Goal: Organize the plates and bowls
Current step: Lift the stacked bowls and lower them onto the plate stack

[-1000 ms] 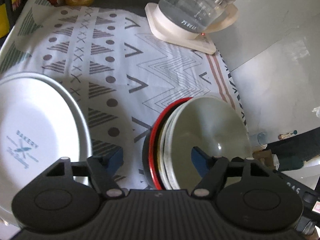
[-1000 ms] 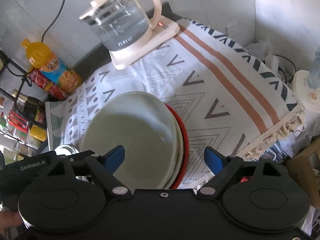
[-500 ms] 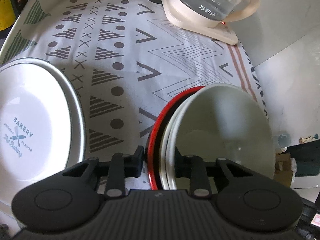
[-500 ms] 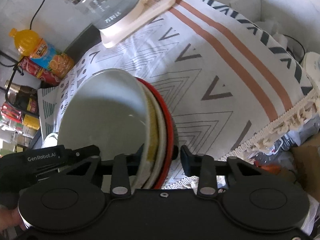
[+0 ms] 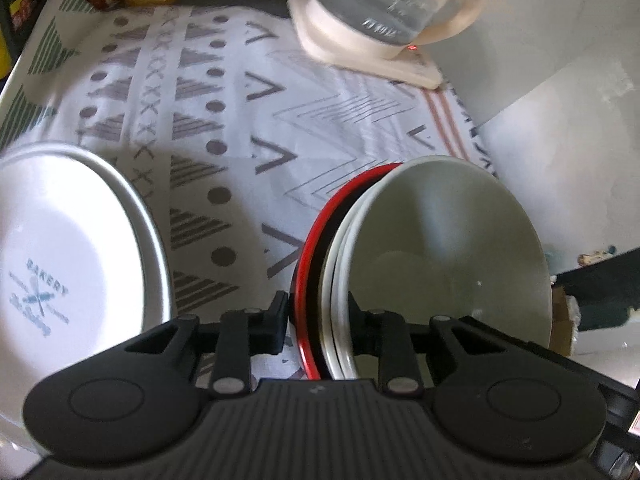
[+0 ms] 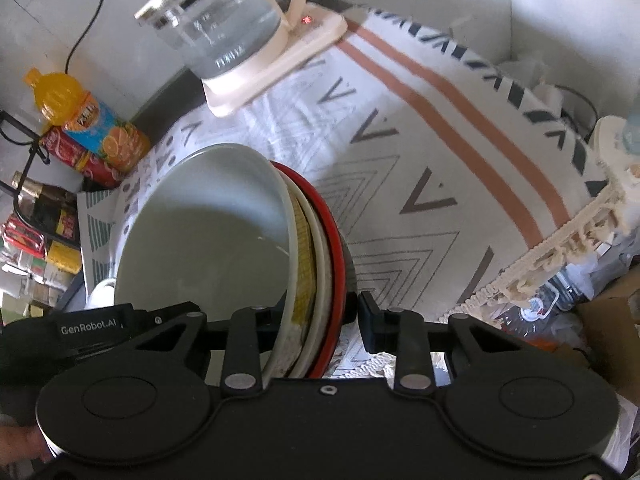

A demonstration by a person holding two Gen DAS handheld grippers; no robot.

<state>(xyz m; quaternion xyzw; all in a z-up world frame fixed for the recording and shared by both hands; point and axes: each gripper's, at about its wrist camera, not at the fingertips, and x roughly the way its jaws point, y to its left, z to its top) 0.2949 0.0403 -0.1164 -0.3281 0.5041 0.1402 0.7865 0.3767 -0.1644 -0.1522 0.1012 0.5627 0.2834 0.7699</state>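
Both grippers' fingers had just closed on opposite rims of the stack of bowls: the left gripper and the right gripper each clamped it. The stack stood on the patterned cloth, in front of the glass kettle, right of the white Bakery plate.

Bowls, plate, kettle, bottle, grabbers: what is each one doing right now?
Stack of bowls: nested, pinched on two sides.
Left gripper: just closed on the stack's rim.
Right gripper: just closed on the opposite rim.
Bakery plate: flat on the cloth, untouched.
Kettle: on its base, red light on.
Juice bottle: lying down.
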